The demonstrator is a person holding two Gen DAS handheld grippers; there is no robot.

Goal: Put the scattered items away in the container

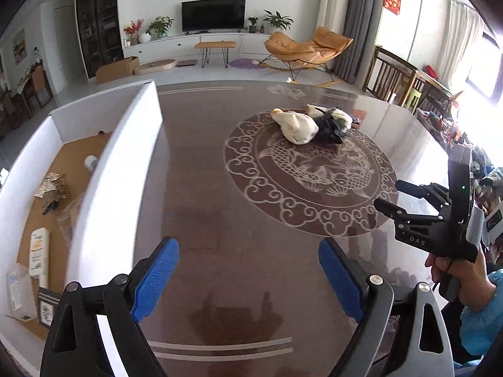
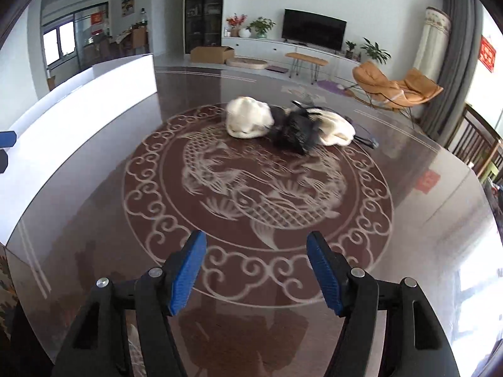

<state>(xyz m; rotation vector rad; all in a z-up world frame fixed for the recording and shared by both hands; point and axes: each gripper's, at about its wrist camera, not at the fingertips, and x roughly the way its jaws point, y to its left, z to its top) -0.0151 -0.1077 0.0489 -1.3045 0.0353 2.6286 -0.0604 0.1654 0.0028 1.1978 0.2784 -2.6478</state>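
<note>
A glossy brown table (image 2: 408,226) with a pale fish medallion holds a heap of cream and black cloths (image 2: 289,124) near its middle. A white box (image 1: 103,194) stands at the table's left edge, with small packets (image 1: 39,253) already lying inside. The left gripper (image 1: 248,279) hovers beside the box, jaws spread and empty. The right gripper (image 2: 256,271) hangs above the medallion, jaws spread and empty, well short of the cloths.
</note>
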